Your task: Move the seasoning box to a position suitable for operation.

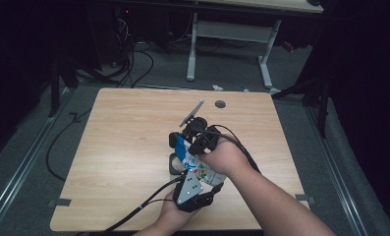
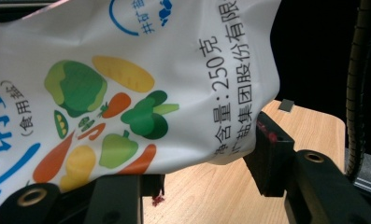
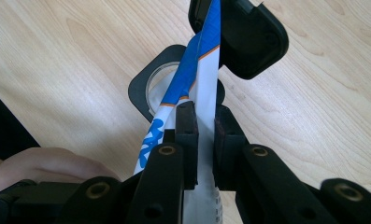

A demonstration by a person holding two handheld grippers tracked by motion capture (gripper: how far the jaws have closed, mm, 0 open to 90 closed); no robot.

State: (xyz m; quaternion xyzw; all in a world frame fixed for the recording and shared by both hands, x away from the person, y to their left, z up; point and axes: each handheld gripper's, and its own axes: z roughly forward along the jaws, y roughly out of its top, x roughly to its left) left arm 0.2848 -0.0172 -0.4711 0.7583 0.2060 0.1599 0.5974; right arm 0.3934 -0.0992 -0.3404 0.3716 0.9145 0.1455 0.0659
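Observation:
A white salt bag (image 1: 200, 171) printed with blue bands and coloured vegetables hangs above the table's front middle, held between both grippers. My left gripper (image 1: 198, 178) comes from the near edge; in the left gripper view its pads (image 2: 268, 150) press the bag (image 2: 141, 79) at its lower side. My right gripper (image 1: 186, 149) is shut on the thin blue-and-white upper edge (image 3: 205, 100). Past its pads (image 3: 188, 126), that edge runs into the slot of a black block (image 3: 253, 37). A black ring-shaped piece (image 3: 143, 88) lies on the wood beneath.
The wooden table (image 1: 128, 142) has a round hole (image 1: 220, 104) near its far edge. Behind it stand a white desk frame (image 1: 227, 34) and floor cables (image 1: 133, 64). A hand (image 3: 38, 165) shows at the lower left of the right gripper view.

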